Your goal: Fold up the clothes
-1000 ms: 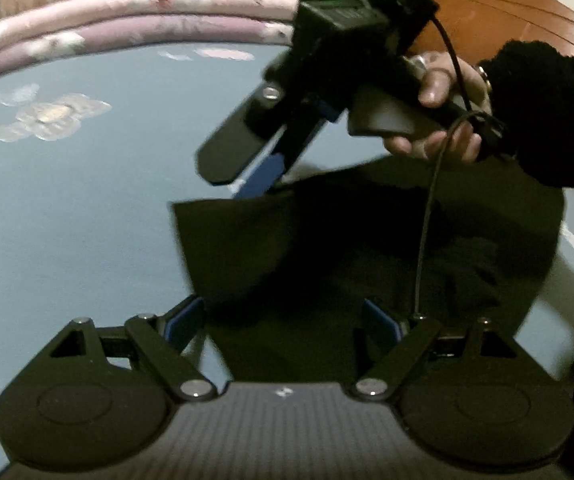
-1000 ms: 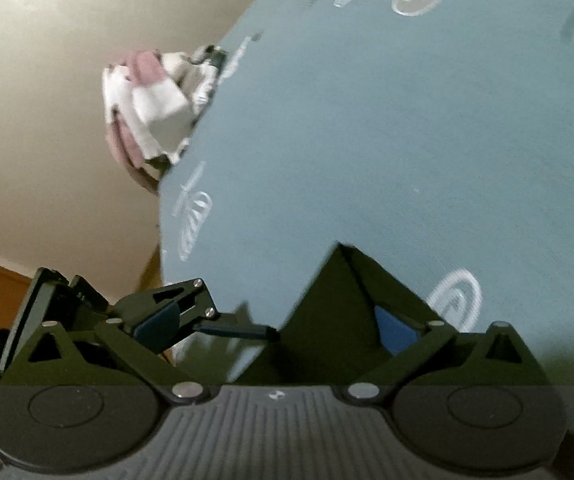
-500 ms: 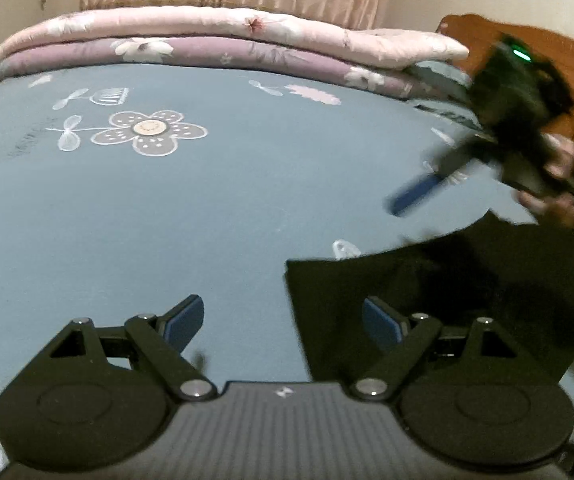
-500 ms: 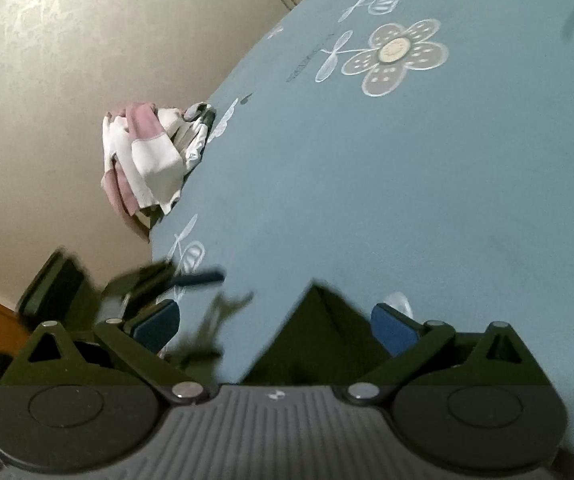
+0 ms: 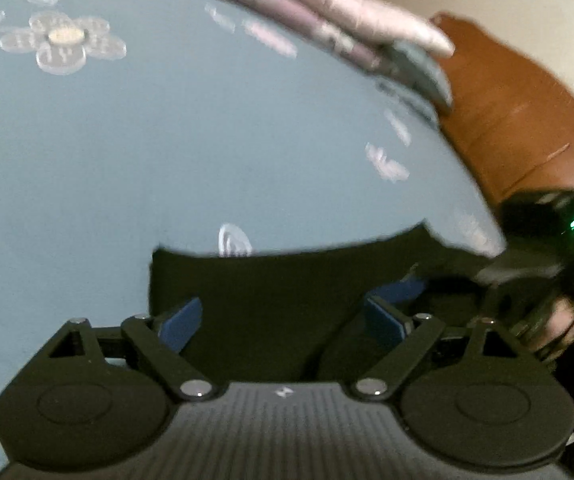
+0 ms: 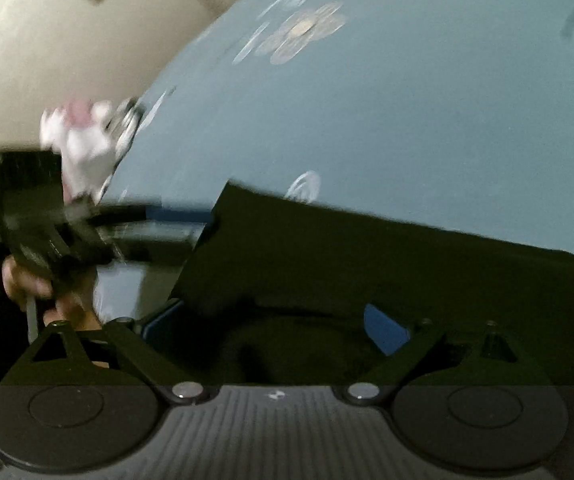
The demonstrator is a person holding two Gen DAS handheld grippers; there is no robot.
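Bare bedsheet (image 5: 175,152) ahead; rolled quilts (image 5: 327,4) bound it.

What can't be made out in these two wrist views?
- Black cloth garment: type unreadable in either view; near part hidden behind each gripper body.
- Right gripper: motion-blurred in the left wrist view.
- Left gripper: smeared in the right wrist view.
- Pink-and-white bundle at the bed edge: too blurred to identify.

Left claw (image 5: 283,320) at bottom centre, blue pads wide apart over black garment (image 5: 287,280) lying on blue bed sheet (image 5: 167,152). Right claw (image 5: 415,286) blurred at right edge. Wooden headboard (image 5: 519,120) upper right. Pink quilts (image 5: 327,4) along top.
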